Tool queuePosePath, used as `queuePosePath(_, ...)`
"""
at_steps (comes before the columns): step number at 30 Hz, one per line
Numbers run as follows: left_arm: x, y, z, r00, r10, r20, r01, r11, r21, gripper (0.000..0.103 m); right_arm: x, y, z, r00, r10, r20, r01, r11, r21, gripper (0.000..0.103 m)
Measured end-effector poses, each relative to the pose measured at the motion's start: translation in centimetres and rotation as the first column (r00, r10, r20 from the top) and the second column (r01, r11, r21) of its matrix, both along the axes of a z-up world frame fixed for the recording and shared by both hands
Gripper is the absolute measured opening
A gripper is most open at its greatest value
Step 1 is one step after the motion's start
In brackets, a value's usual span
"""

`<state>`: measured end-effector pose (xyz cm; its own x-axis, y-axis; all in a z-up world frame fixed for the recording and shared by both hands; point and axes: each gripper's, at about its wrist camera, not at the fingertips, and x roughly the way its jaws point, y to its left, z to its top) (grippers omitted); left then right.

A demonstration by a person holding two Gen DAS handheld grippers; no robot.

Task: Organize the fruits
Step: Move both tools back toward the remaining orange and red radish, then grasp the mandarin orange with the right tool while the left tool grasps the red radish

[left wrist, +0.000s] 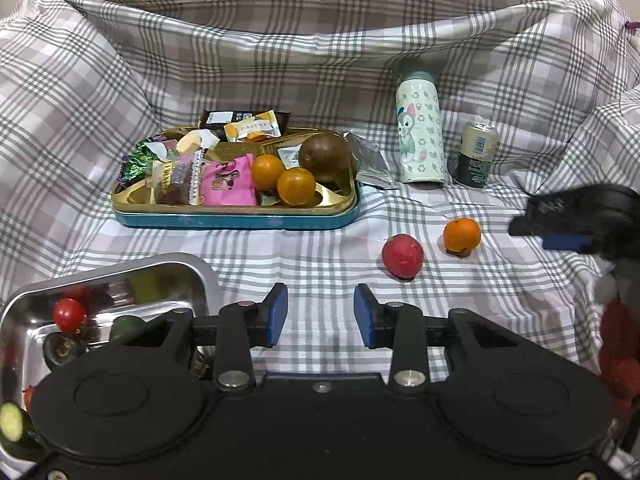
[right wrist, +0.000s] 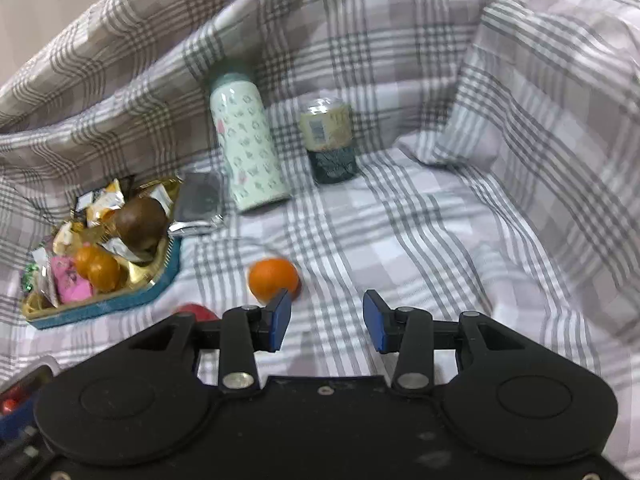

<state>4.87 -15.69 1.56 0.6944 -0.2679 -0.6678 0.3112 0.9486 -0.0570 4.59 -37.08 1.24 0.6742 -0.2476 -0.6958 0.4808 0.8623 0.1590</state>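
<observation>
While both grippers gape empty, the orange (right wrist: 273, 280) sits at eleven o'clock just off the right gripper (right wrist: 327, 322), nearer than the left gripper (left wrist: 321, 316).

Left of your left gripper (left wrist: 321, 316) sat a glossy metal tray (left wrist: 188, 276); ahead, soft checked cloth (left wrist: 320, 248) and a gold-lined tin (left wrist: 240, 216).
</observation>
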Motion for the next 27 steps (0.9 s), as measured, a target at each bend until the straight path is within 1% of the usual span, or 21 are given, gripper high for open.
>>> queuePosePath(2,0.1,-0.3,0.0,1.000,0.002,0.000,-0.002,1.000,-0.001,0.045,1.1,-0.2,0.2,1.000,0.027,-0.001,-0.027,1.000,-0.014,0.044)
queuePosePath(4,0.1,-0.5,0.0,1.000,0.002,0.004,-0.002,1.000,0.002,0.045,2.2,-0.3,-0.3,0.999,0.053,0.001,-0.053,0.998,-0.044,0.044)
queuePosePath(7,0.3,-1.0,-0.3,1.000,0.002,0.006,-0.002,1.000,0.005,0.045,2.7,-0.9,-1.2,0.997,0.069,0.035,-0.068,0.997,-0.019,0.044)
queuePosePath(9,0.6,-1.3,-0.6,1.000,0.003,-0.004,-0.003,1.000,-0.003,0.045,3.1,-1.0,-1.2,0.994,0.087,0.065,-0.088,0.996,0.000,0.044)
queuePosePath(11,0.8,-1.6,-1.0,1.000,0.000,-0.011,0.000,1.000,-0.007,0.045,3.0,-0.9,-0.8,0.988,0.119,0.098,-0.116,0.993,-0.034,0.043)
queuePosePath(13,0.8,-1.9,-1.4,1.000,-0.002,-0.013,0.002,1.000,-0.006,0.045,3.0,-0.8,-0.7,0.988,0.114,0.109,-0.105,0.991,-0.089,0.043)
queuePosePath(14,0.9,-2.0,-1.6,1.000,-0.002,-0.015,0.002,1.000,-0.007,0.045,3.1,-0.8,-0.8,0.988,0.108,0.108,-0.098,0.991,-0.093,0.044)
queuePosePath(15,1.0,-2.1,-1.7,1.000,-0.002,-0.019,0.002,1.000,-0.006,0.045,3.3,-0.9,-1.0,0.988,0.106,0.108,-0.098,0.992,-0.076,0.044)
queuePosePath(17,1.1,-2.2,-2.1,1.000,-0.002,-0.029,0.002,1.000,-0.008,0.045,3.8,-0.9,-1.7,0.986,0.131,0.101,-0.130,0.991,-0.015,0.044)
queuePosePath(18,1.1,-2.1,-2.1,0.999,-0.002,-0.032,0.002,1.000,-0.012,0.045,3.9,-0.6,-1.9,0.985,0.145,0.098,-0.145,0.989,-0.006,0.044)
queuePosePath(22,1.2,-1.8,-2.2,1.000,-0.004,-0.029,0.004,1.000,-0.020,0.045,4.5,0.6,-2.5,0.983,0.165,0.079,-0.161,0.985,-0.053,0.044)
queuePosePath(27,1.7,-1.4,-2.2,1.000,-0.010,-0.026,0.009,0.999,-0.030,0.045,5.3,0.6,-3.3,0.986,0.155,0.056,-0.155,0.988,-0.009,0.044)
